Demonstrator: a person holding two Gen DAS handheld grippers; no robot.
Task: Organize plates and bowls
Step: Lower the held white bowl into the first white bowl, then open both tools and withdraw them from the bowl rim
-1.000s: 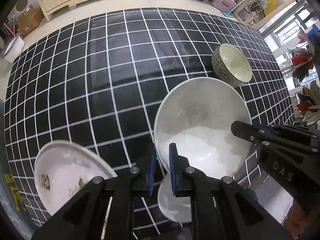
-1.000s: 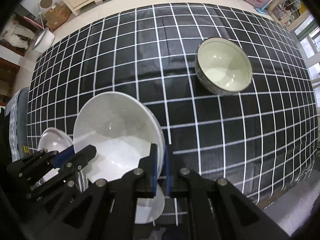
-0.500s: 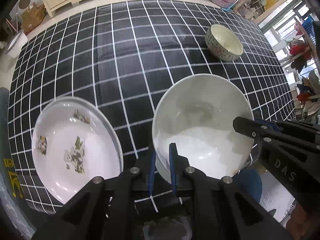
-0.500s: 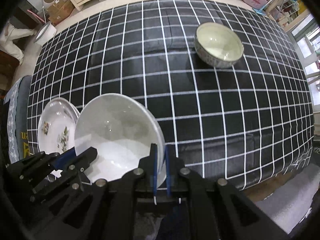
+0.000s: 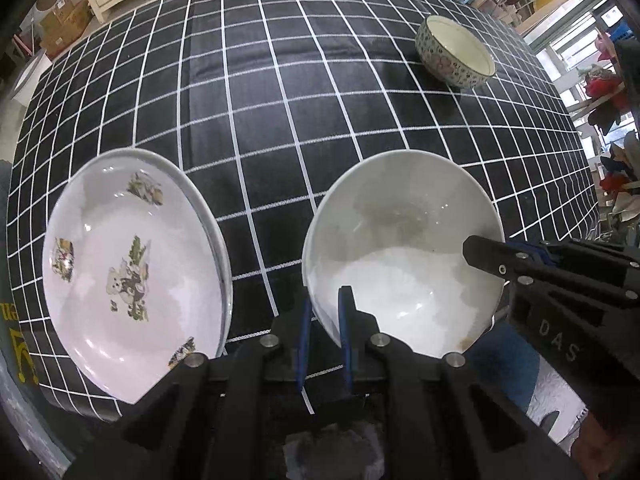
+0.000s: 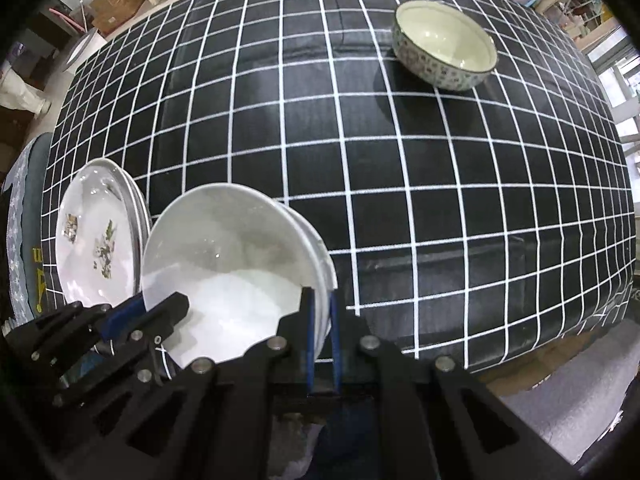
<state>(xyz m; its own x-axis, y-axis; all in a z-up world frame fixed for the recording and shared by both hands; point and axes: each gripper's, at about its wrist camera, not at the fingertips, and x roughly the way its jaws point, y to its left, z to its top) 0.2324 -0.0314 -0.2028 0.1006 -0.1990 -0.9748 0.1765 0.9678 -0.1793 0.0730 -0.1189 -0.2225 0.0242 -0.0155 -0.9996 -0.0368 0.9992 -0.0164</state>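
I found both my grippers clamped on the white bowl (image 5: 400,252): my left gripper (image 5: 324,320) pinched its near rim, my right gripper (image 6: 320,312) its opposite rim. The bowl hung above the near edge of the checked tablecloth (image 5: 260,100). The floral plate (image 5: 128,268) lay just left of the bowl; the patterned bowl (image 6: 444,46) sat well beyond it.

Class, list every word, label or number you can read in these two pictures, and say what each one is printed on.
"DAS" – on the black body of the right gripper, seen from the left wrist camera.
Yellow marks on the dark object at the left edge – cut off, unreadable.
The plate carries pictures only, no words.
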